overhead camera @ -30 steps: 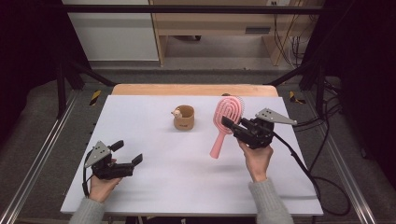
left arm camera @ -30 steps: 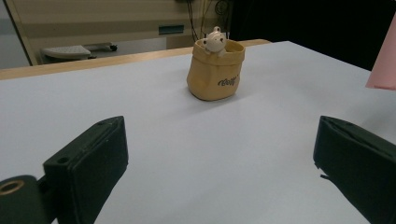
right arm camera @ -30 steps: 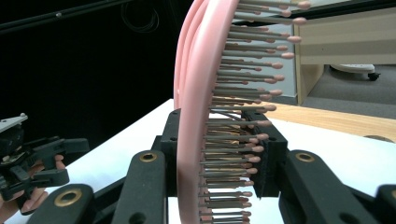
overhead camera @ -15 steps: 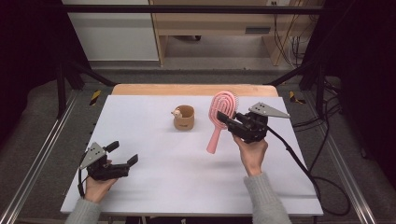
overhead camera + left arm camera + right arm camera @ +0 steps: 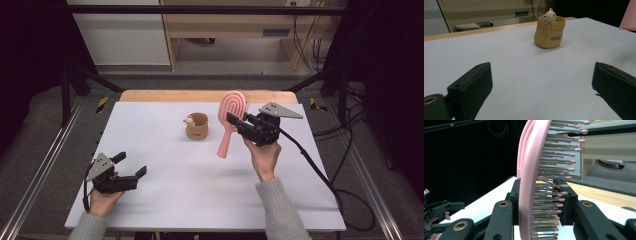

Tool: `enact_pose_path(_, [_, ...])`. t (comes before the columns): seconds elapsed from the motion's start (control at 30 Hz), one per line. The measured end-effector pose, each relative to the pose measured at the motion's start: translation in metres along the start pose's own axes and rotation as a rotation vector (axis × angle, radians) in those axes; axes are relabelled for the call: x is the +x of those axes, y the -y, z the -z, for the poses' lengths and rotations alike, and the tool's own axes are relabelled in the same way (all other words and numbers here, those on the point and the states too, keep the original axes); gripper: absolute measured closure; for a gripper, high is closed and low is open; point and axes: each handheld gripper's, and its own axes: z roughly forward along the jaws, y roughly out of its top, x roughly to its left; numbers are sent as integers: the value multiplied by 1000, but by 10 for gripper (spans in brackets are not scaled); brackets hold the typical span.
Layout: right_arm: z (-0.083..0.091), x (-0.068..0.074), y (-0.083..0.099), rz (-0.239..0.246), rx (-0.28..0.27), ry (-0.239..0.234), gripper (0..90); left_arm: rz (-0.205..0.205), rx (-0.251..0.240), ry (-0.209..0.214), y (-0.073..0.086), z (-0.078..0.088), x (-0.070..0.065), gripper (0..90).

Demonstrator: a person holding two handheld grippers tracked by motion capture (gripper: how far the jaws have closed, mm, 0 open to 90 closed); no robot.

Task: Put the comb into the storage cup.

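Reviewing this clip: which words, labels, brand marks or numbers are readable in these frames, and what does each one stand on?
Dark cursive word on the front of the tan pouch-shaped cup with the small bear figure at its rim: too blurred to read for certain.
Pink hairbrush clamped in the right gripper: no lettering visible.
Left gripper, white table: no lettering visible.

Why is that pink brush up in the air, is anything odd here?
Nothing is spilled or broken. The pink hairbrush hangs tilted above the table, clamped by its head in the right gripper. The small bear cup stands upright.
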Motion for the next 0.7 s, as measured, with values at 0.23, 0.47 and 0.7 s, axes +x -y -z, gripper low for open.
enact_pose_path(0.23, [-9,2,-6,11,3,3,643,2,1,2,1,0,1,30])
enact_pose_path(0.47, [-16,-1,-11,14,0,12,642,4,3,4,1,-1,2,30])
enact_pose_path(0.7, [-23,-3,-16,12,-5,14,643,5,4,4,2,-1,3,31])
